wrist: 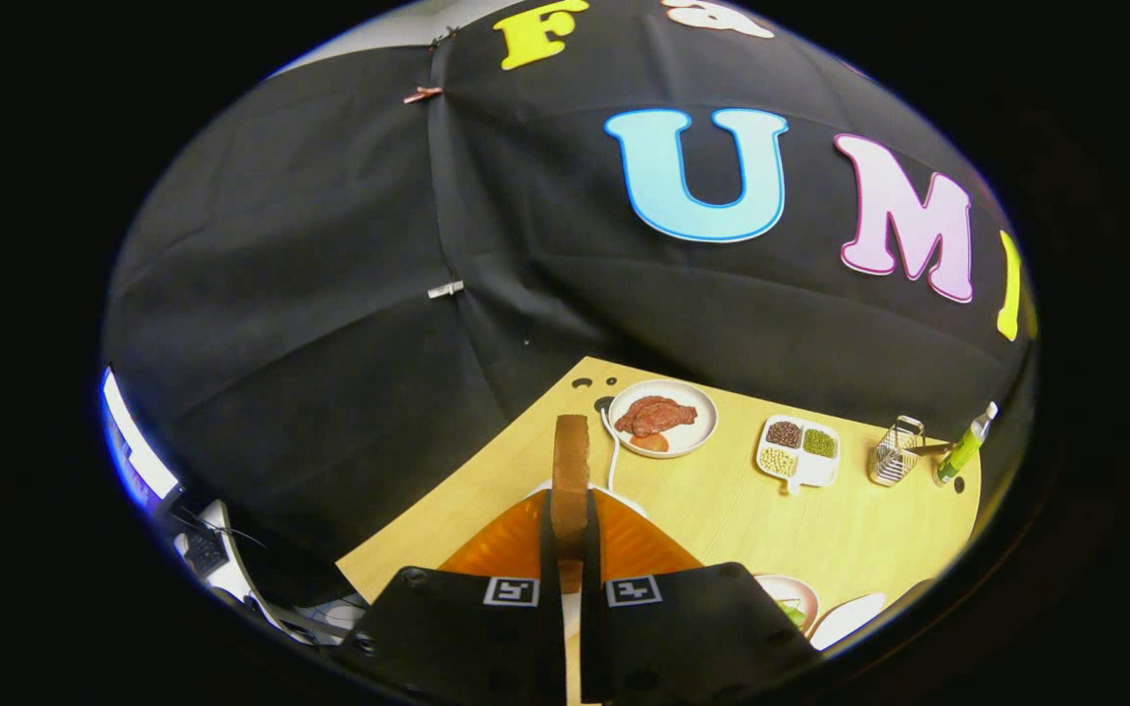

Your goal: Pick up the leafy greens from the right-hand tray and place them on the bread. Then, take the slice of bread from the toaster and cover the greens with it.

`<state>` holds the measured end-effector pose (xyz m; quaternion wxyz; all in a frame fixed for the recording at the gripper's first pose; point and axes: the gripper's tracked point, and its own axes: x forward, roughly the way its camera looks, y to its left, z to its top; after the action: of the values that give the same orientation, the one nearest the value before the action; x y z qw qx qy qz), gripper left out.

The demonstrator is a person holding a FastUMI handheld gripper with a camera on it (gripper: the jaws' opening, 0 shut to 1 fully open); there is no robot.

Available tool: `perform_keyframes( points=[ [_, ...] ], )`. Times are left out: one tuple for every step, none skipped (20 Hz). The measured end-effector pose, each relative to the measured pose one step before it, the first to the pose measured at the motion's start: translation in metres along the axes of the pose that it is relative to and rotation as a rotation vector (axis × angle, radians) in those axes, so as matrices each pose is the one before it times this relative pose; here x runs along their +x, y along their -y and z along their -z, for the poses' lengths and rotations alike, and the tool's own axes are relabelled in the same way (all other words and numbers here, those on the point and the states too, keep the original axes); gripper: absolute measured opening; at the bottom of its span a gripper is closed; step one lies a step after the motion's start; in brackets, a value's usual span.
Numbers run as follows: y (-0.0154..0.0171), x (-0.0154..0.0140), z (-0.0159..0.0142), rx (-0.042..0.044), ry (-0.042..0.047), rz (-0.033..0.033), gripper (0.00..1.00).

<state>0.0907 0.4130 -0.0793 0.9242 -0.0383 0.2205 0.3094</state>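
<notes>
Between the fingers: slice of bread (571, 480), upright, edge-on
Hand-held gripper (571, 574): closed on the slice, clamping both faces, likely for carrying to cover the greens
Far on table (722, 500): plate of meat (663, 419)
Near right: leafy greens (793, 613), partly hidden

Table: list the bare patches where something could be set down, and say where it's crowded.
Gripper is shut on the bread slice. The table is bare ahead of the fingers, bordered by the meat plate, the bean tray and the near plate. The far edge is crowded: plate, tray, rack, green bottle.
</notes>
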Motion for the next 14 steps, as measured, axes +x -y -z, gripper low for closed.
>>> perform_keyframes(
  points=[
    [0.00801, -0.0057, -0.00213, 0.01248, 0.00845, -0.00093, 0.1],
    [0.00857, -0.00492, -0.00114, 0.01193, 0.00501, 0.00473, 0.1],
    [0.00893, -0.00536, 0.00209, 0.01417, -0.00263, 0.00341, 0.1],
    [0.00941, -0.00522, 0.00234, 0.01477, 0.00323, 0.00332, 0.1],
    [0.011, -0.00518, 0.00268, 0.01513, 0.00645, 0.00515, 0.1],
    [0.00834, -0.00463, 0.00338, 0.00983, 0.00085, 0.00036, 0.1],
    [0.00977, -0.00369, 0.00566, 0.00465, -0.00324, 0.00085, 0.1],
    [0.01022, -0.00475, 0.00684, 0.00401, -0.0097, -0.0001, 0.1],
    [0.00925, -0.00387, 0.00794, 0.01075, -0.01066, -0.00016, 0.1],
    [0.00858, -0.00285, 0.00629, 0.01265, -0.00819, -0.00196, 0.1],
    [0.00996, -0.00288, 0.00726, 0.01689, -0.00753, -0.00232, 0.1],
    [0.00995, -0.00112, 0.00761, 0.01873, -0.01034, -0.00004, 0.1],
    [0.01023, -0.00223, 0.00734, 0.01766, -0.01176, 0.00139, 0.1],
    [0.00975, -0.00038, 0.00781, 0.01644, -0.01047, 0.00022, 0.1]
  ],
)
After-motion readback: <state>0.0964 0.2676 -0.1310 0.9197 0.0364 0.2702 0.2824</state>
